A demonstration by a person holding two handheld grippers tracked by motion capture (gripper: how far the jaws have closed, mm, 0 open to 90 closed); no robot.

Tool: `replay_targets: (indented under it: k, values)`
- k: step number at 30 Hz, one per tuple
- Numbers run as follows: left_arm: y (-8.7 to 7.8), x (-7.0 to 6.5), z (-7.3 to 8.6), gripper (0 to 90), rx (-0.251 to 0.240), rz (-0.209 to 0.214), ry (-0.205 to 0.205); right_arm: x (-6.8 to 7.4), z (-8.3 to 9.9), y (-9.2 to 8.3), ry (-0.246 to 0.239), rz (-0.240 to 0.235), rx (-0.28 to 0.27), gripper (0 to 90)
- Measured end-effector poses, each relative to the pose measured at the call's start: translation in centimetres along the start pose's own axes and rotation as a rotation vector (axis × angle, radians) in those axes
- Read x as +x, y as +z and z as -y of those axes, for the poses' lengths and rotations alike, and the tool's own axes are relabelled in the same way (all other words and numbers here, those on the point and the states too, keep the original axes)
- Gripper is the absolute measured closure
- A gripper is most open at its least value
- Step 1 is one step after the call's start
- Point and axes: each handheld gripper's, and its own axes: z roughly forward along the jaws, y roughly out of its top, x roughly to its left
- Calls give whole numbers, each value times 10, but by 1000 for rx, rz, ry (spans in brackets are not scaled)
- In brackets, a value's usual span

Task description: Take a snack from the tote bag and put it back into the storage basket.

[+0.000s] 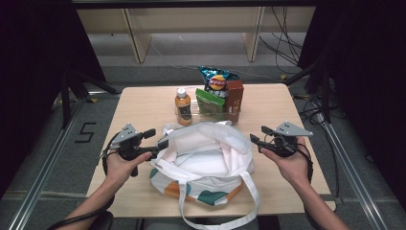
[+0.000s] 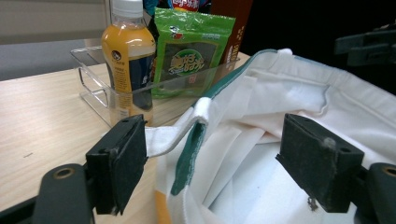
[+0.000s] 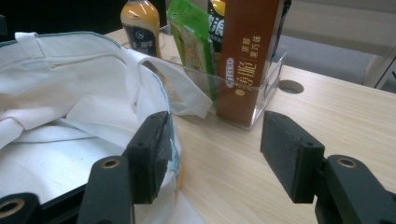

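A: White cloth tote bag (image 1: 203, 158) lies slumped mid-table, mouth up, just in front of the clear tray (image 1: 234, 114) holding bottle (image 1: 182, 105), seaweed packet (image 1: 209, 99), chips and brown carton (image 1: 234, 98).

B: Left gripper (image 1: 155, 139)?

A: Jaws spread, straddling the bag's left rim; green-edged hem (image 2: 189, 154) sits between the pads, unpinched. Right gripper (image 1: 257, 136) jaws spread too, just beside the right rim, one jaw against the cloth.

B: Risks?

A: Likely a grab of a single layer or the strap, so the mouth folds shut. Pulling unevenly could drag the bag into the tray and tip the bottle.
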Motion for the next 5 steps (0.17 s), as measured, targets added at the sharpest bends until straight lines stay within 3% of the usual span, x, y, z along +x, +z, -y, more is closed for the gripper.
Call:
replay_targets:
  k: [2,5]
  values:
    - [0,-1,1,222,3,-1,-13,2,0,-2,28,0,15,431]
    - [-1,1,1,221,3,-2,-2,1,0,-2,33,7,-1,431]
